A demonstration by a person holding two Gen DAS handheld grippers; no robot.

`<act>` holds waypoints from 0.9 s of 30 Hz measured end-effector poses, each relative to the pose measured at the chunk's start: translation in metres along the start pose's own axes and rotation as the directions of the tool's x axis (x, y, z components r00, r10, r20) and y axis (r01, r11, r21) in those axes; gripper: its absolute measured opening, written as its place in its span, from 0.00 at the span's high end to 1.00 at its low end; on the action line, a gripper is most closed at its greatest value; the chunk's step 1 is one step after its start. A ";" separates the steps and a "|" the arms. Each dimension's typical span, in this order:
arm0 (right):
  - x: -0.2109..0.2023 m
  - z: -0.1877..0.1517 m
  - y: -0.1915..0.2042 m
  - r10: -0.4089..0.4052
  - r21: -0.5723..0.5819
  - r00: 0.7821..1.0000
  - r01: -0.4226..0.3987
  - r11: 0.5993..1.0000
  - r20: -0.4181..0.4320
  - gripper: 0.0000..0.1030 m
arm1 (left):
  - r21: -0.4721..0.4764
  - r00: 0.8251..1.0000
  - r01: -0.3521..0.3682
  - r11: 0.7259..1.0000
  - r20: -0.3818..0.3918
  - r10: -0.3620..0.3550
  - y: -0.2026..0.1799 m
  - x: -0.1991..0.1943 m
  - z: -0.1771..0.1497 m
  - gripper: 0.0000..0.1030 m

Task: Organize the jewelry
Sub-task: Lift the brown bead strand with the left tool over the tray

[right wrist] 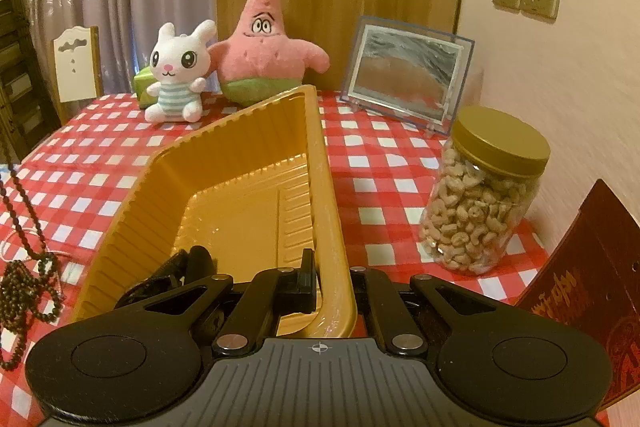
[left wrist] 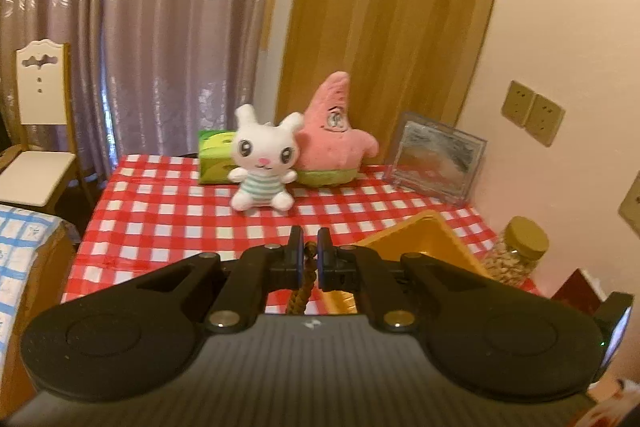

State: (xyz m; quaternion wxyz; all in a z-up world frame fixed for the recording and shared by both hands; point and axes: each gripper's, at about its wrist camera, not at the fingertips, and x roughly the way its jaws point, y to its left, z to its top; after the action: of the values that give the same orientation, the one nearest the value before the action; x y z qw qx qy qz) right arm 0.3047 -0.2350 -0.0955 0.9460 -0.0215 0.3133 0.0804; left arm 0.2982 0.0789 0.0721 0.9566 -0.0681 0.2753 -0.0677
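Observation:
My left gripper (left wrist: 311, 247) is shut on a brown beaded necklace (left wrist: 304, 287), which hangs down between its pads above the red checked tablecloth (left wrist: 168, 211). In the right wrist view the same necklace (right wrist: 24, 287) lies partly heaped on the cloth at the left, with one strand rising out of the frame. A yellow plastic tray (right wrist: 248, 163) sits in the middle, and my right gripper (right wrist: 332, 279) is shut on its near right rim. A black item (right wrist: 180, 267) lies in the tray's near left corner, too dark to identify. The tray's corner (left wrist: 420, 239) shows just right of my left gripper.
A white plush rabbit (right wrist: 178, 71), a pink star plush (right wrist: 264, 43) and a green box (left wrist: 214, 157) stand at the table's back. A picture frame (right wrist: 408, 71) leans on the wall. A jar of cashews (right wrist: 484, 195) and a red booklet (right wrist: 592, 267) are at the right. A white chair (left wrist: 38, 131) stands left.

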 end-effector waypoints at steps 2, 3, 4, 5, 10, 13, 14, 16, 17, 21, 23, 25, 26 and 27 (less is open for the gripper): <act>0.000 0.001 0.002 0.000 -0.003 1.000 0.000 1.000 0.001 0.96 | 0.003 1.000 0.027 1.000 0.005 -0.027 -0.009 -0.001 0.002 0.95; 0.000 0.001 0.002 0.000 -0.002 1.000 0.000 1.000 0.001 0.96 | 0.005 0.999 0.039 0.999 0.008 -0.039 -0.014 -0.001 0.004 0.95; 0.000 0.001 0.002 0.000 -0.001 1.000 0.000 1.000 0.000 0.96 | 0.006 0.998 0.056 0.998 0.013 -0.056 -0.018 -0.002 0.006 0.95; 0.000 0.001 0.002 0.001 -0.001 1.000 -0.001 1.000 0.000 0.96 | 0.007 0.997 0.071 0.997 0.017 -0.071 -0.023 -0.002 0.007 0.95; 0.000 0.001 0.002 0.002 0.001 1.000 -0.002 1.000 0.000 0.96 | 0.008 0.988 0.146 0.989 0.054 -0.146 -0.047 -0.001 0.018 0.95; 0.000 0.000 0.002 0.003 0.002 1.000 -0.003 1.000 0.000 0.96 | 0.010 0.983 0.174 0.985 0.059 -0.174 -0.059 0.008 0.021 0.95; 0.000 0.000 0.003 0.003 0.002 1.000 -0.003 1.000 0.000 0.96 | 0.010 0.982 0.181 0.983 0.056 -0.181 -0.063 0.013 0.022 0.95; -0.001 0.000 0.002 0.003 0.003 1.000 -0.003 1.000 0.000 0.96 | 0.006 0.983 0.178 0.984 0.043 -0.179 -0.068 0.025 0.021 0.95; -0.001 0.000 0.003 0.004 0.004 1.000 -0.004 1.000 -0.001 0.96 | 0.005 0.984 0.177 0.984 0.036 -0.177 -0.070 0.031 0.020 0.95; -0.002 -0.001 0.003 0.007 0.007 1.000 -0.007 1.000 -0.001 0.96 | -0.003 0.988 0.157 0.988 -0.008 -0.157 -0.077 0.055 0.011 0.95; -0.002 -0.002 0.003 0.008 0.009 1.000 -0.008 1.000 -0.002 0.96 | -0.003 0.987 0.156 0.988 -0.029 -0.156 -0.079 0.066 0.006 0.96; -0.002 -0.002 0.002 0.008 0.011 1.000 -0.008 1.000 -0.003 0.96 | -0.002 0.987 0.153 0.988 -0.041 -0.153 -0.081 0.075 0.002 0.96; -0.002 -0.002 0.002 0.008 0.012 1.000 -0.008 1.000 -0.003 0.96 | 0.000 0.987 0.150 0.989 -0.050 -0.150 -0.082 0.079 0.001 0.96; -0.002 -0.002 0.001 0.008 0.014 1.000 -0.008 1.000 -0.005 0.96 | -0.002 0.988 0.143 0.990 -0.064 -0.143 -0.083 0.085 -0.001 0.96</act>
State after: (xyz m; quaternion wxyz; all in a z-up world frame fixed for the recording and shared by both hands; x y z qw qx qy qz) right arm 0.3016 -0.2343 -0.0961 0.9451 -0.0136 0.3162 0.0817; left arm 0.3614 -0.0166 0.0408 0.9401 -0.0840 0.3000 -0.1385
